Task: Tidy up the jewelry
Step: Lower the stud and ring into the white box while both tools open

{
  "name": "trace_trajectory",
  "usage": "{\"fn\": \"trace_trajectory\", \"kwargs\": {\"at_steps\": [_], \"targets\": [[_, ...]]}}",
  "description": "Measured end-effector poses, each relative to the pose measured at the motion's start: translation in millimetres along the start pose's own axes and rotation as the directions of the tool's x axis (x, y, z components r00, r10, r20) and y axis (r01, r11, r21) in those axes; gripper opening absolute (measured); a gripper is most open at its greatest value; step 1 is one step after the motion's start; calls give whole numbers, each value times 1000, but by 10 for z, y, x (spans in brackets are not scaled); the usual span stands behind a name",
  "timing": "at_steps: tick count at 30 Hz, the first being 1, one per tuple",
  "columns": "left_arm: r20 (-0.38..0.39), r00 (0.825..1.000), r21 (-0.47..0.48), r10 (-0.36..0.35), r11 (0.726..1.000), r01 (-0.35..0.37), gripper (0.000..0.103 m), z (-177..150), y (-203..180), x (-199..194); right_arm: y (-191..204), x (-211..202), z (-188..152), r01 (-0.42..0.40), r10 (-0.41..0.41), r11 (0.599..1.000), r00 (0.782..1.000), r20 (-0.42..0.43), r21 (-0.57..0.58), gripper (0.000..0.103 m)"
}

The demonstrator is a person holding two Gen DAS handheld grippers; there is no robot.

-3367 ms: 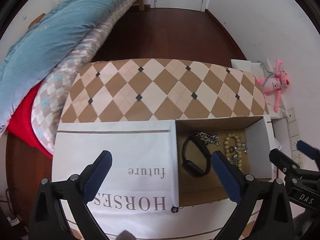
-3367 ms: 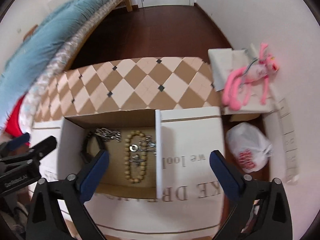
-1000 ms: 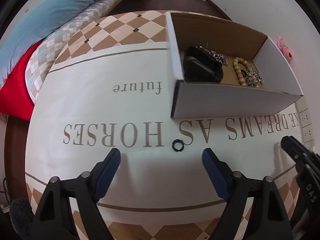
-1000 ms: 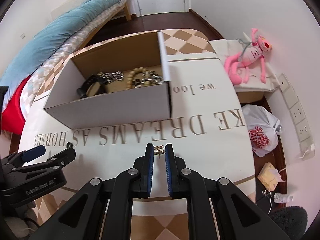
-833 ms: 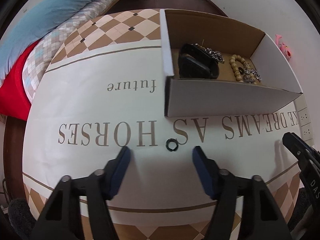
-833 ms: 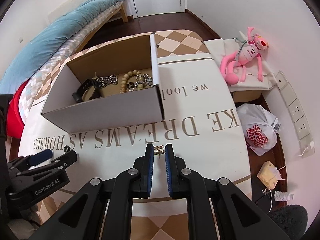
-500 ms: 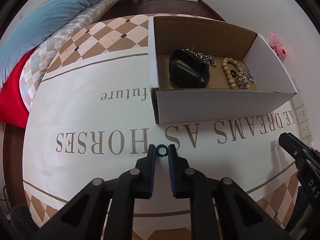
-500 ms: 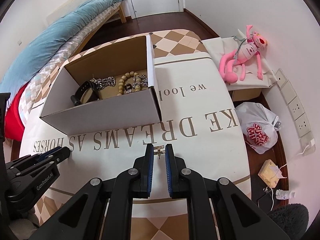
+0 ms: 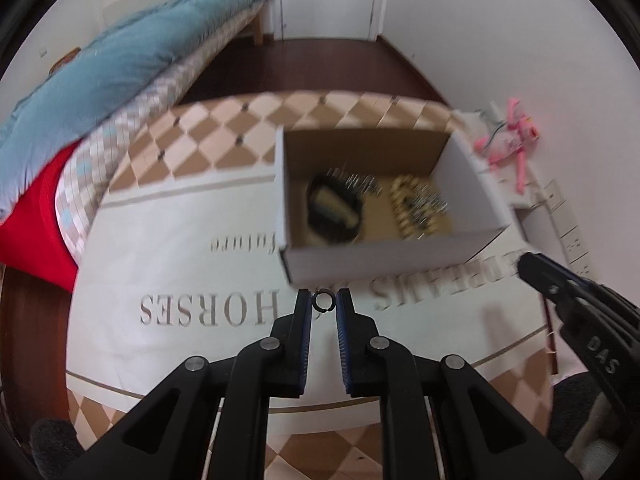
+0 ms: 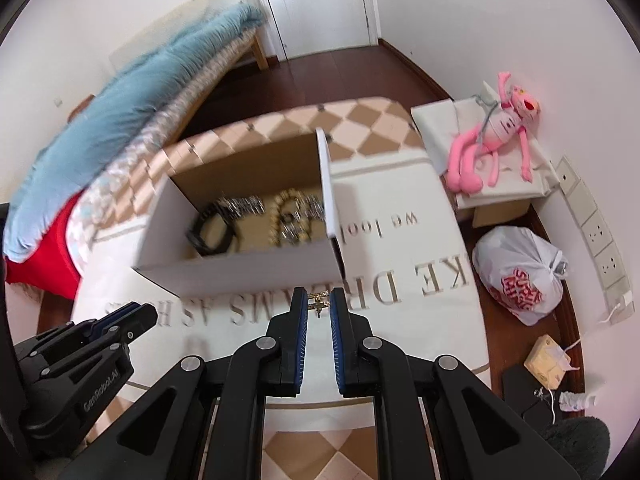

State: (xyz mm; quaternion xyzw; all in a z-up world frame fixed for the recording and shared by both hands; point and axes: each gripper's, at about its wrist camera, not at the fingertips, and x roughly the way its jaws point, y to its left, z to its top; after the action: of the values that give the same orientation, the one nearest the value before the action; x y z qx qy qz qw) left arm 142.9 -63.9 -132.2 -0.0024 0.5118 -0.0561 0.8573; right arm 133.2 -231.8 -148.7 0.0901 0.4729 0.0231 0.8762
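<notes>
Two small pieces pinched over the counter, short of the box

Left tongs point(image 9: 323, 301) clamp a dark ring point(image 9: 323, 300); right tongs point(image 10: 319, 303) hold a gold cross charm point(image 10: 319, 304) by their tips. Both hang before the cardboard box point(image 9: 384, 266) near the counter's point(image 9: 176, 344) far edge; either could slip out, being gripped so barely.

Left gripper point(image 9: 324, 301), right gripper point(image 10: 319, 299): fingers clamped, angled down.

Both wrist cameras look steeply down along their fingers, sharing the open box point(image 9: 384, 264) point(image 10: 240, 268) from opposite sides.
</notes>
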Motion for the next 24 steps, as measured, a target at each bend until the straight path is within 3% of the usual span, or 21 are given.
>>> {"fn": "trace_trajectory", "kwargs": {"at_steps": [5, 10, 16, 24], "targets": [[40, 999, 2, -34, 999, 34, 10, 281, -45, -195, 51, -178, 272, -35, 35, 999, 998, 43, -3, 12], [25, 998, -5, -50, 999, 50, 10, 520, -32, -128, 83, -115, 516, -54, 54, 999, 998, 33, -11, 12], [-119, 985, -71, -125, 991, 117, 10, 715, 81, 311, 29, 225, 681, -104, 105, 994, 992, -64, 22, 12], [-226, 958, -146, -177, 978, 147, 14, 894, 134, 510, 1, 550, 877, -92, 97, 995, 974, -203, 34, 13]]}}
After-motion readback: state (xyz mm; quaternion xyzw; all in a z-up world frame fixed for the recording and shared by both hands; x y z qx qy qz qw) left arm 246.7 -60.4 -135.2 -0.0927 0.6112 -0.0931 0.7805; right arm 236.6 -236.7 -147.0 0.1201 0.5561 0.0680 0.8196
